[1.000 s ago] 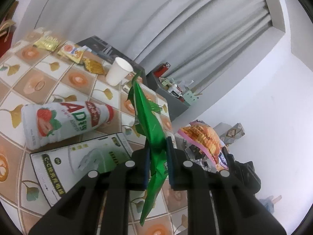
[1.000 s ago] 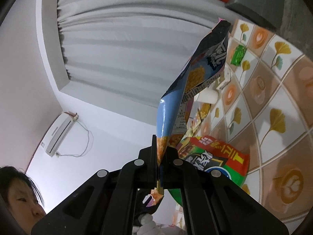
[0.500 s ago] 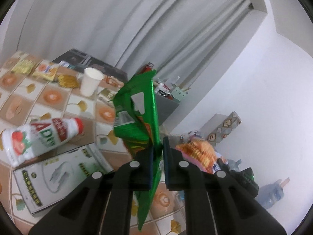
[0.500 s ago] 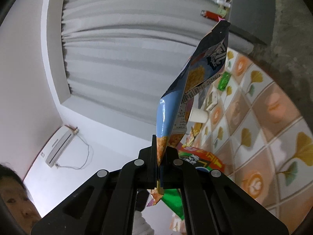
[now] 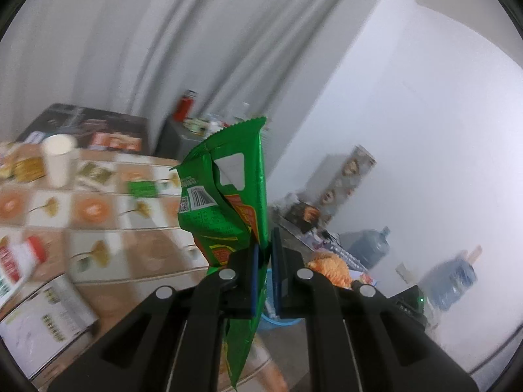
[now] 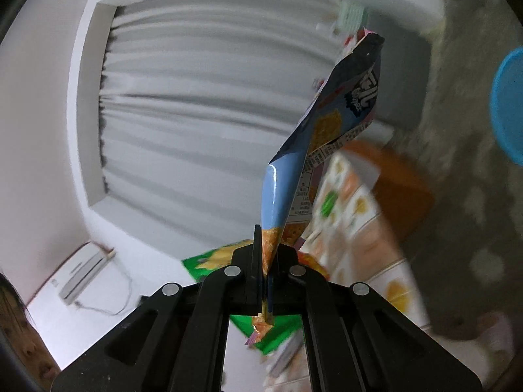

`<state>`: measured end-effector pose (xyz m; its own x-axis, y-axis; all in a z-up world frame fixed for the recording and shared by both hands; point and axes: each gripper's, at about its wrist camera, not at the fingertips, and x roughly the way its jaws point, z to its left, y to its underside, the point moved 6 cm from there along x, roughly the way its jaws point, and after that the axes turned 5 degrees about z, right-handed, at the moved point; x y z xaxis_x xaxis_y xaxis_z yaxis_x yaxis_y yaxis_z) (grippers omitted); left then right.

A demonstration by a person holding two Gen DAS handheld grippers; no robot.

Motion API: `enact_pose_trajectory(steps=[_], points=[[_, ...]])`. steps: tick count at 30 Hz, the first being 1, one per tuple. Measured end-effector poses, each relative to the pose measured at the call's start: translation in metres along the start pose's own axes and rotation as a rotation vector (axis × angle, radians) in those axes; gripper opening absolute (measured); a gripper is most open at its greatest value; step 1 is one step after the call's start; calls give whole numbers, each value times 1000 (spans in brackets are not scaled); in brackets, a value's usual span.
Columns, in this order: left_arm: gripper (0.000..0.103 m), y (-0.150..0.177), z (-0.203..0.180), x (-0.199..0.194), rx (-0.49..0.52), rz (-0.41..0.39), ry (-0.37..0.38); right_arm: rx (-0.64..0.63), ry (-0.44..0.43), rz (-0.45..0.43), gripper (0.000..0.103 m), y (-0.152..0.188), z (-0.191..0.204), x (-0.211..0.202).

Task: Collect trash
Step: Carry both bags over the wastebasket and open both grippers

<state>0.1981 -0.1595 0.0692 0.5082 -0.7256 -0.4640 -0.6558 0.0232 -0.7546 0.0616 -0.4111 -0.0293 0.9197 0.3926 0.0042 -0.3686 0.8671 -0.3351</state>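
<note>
Tabletop point(image 5: 98, 209) & paper cup point(image 5: 59, 160) motion-blurred, milk bottle point(image 5: 16, 264) cut by left edge, blue bin point(image 6: 510, 104) cropped right.

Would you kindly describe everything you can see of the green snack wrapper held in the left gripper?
The green snack wrapper is a crinkled, glossy foil-like packet with a serrated top edge, a white barcode label and red-orange print. It stands roughly upright, looks flat and empty, and its lower end hangs below the jaws. The left gripper is shut on its lower part; nothing else touches it, and it is held up in the air in front of the tiled table.

My left camera looks along its fingers point(image 5: 235, 281), past the table point(image 5: 108, 209) toward the curtain point(image 5: 137, 39). My right one, rolled sideways, shares that curtain point(image 6: 202, 124) and table point(image 6: 356, 215).
</note>
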Motion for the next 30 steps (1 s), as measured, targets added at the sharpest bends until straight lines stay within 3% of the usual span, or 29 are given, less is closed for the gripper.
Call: enact_pose_trajectory(steps=[5, 9, 15, 22, 28, 30], points=[[6, -8, -52, 63, 105, 88, 64, -38, 185, -98, 0, -26, -33, -48], [6, -1, -93, 134, 200, 196, 95, -77, 389, -145, 0, -42, -64, -73], [6, 35, -139, 249, 309, 392, 108, -126, 647, -131, 0, -63, -117, -69], [6, 77, -155, 365, 405, 536, 61, -131, 793, -43, 1, -93, -192, -32], [7, 98, -150, 437, 438, 585, 17, -100, 813, 10, 1, -117, -246, -10], [8, 106, -149, 460, 439, 607, 0, -99, 828, 49, 6, -121, -271, 5]])
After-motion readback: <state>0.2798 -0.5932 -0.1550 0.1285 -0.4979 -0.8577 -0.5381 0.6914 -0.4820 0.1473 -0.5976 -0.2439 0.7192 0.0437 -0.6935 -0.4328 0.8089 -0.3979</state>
